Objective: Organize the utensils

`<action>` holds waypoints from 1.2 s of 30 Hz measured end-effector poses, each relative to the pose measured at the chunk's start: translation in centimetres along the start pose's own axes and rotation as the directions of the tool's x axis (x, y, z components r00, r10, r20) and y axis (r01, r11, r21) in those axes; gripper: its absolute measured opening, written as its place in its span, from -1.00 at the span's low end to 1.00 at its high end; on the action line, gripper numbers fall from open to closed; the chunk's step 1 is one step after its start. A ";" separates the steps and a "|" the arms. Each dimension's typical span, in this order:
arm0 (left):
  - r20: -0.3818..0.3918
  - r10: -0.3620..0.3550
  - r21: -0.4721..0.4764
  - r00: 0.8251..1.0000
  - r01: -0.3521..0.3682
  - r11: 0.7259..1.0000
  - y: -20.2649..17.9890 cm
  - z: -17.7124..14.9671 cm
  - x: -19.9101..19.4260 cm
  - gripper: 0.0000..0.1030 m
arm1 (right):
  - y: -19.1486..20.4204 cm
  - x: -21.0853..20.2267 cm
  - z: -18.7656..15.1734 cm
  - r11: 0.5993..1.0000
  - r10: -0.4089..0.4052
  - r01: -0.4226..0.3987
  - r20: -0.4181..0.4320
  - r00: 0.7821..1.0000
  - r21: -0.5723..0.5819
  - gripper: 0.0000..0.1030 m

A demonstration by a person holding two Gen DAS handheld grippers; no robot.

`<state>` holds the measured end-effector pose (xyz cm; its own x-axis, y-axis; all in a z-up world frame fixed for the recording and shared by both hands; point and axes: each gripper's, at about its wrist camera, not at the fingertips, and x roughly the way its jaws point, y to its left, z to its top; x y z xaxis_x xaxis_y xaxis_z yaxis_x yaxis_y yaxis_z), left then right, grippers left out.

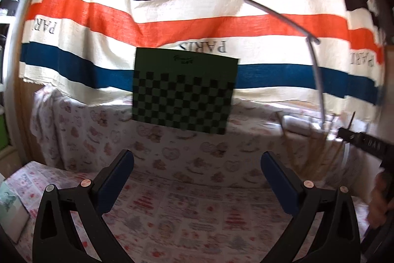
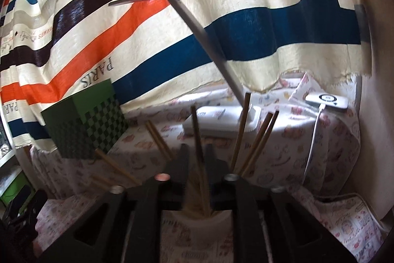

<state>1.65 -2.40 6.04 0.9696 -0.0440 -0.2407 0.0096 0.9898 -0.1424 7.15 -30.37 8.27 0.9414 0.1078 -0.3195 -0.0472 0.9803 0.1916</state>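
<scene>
Several wooden chopsticks (image 2: 256, 137) fan out of a white holder (image 2: 197, 218) that stands right below my right gripper (image 2: 197, 148). One darker chopstick (image 2: 195, 125) rises between its two black fingers, which stand a little apart; the gap is wider than the stick and the pads do not press on it. In the left wrist view the same bundle of chopsticks (image 1: 317, 152) shows blurred at the far right. My left gripper (image 1: 197, 174) hangs wide open over the floral tablecloth (image 1: 184, 208), with nothing between its fingers.
A green checkered box (image 1: 182, 90) stands at the back against a striped cloth (image 1: 172, 24). A white base with a thin grey arm (image 2: 204, 41) sits behind the chopsticks. A white device with a cable (image 2: 327, 100) lies at the right. A hand (image 1: 379, 199) shows at the edge.
</scene>
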 end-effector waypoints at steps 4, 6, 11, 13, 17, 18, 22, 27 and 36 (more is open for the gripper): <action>-0.037 -0.027 0.066 0.999 0.030 0.997 -0.4 -0.8 -0.9 0.99 | 1.0 -3.6 -1.9 0.997 0.039 -0.037 0.034 0.999 -0.061 0.43; -0.066 -0.031 0.075 0.997 0.036 0.997 0.0 -1.4 -1.1 0.99 | 1.5 -4.5 -2.7 0.996 0.052 -0.049 0.035 0.998 -0.078 0.57; -0.084 0.014 0.150 0.996 -0.001 0.989 0.3 -3.1 -1.2 0.99 | 2.4 -6.3 -5.5 0.995 0.078 -0.074 0.067 0.995 -0.070 0.66; -0.079 0.023 0.162 0.997 -0.010 0.987 0.5 -3.8 -1.2 0.99 | 3.0 -6.3 -6.6 0.994 0.063 -0.056 0.077 0.995 -0.095 0.68; -0.100 0.004 0.144 0.995 0.010 0.990 0.9 -4.8 -1.0 0.99 | 3.7 -5.8 -8.5 0.988 0.024 -0.011 0.077 0.997 -0.154 0.70; -0.103 0.002 0.146 0.995 0.013 0.989 0.9 -5.0 -0.9 0.99 | 3.8 -5.7 -9.0 0.987 0.019 -0.006 0.075 0.997 -0.162 0.71; -0.081 0.020 0.165 0.996 -0.006 0.986 0.7 -5.5 -1.1 0.99 | 3.5 -5.3 -10.0 0.985 -0.002 0.013 0.069 0.998 -0.170 0.91; -0.035 0.033 0.180 0.999 -0.026 0.983 0.4 -5.8 -1.6 0.99 | 3.7 -5.1 -10.8 0.977 -0.042 0.060 0.091 0.995 -0.205 0.98; -0.064 0.024 0.156 0.998 -0.014 0.988 0.8 -5.7 -1.1 0.99 | 4.5 -4.8 -11.3 0.970 -0.092 0.107 0.081 0.992 -0.217 0.98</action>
<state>-0.78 -2.30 0.74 0.9520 -0.0291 -0.3048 0.0344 0.9993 0.0119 -1.38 -24.66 0.20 0.9657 0.0036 -0.2598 -0.0171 0.9986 -0.0498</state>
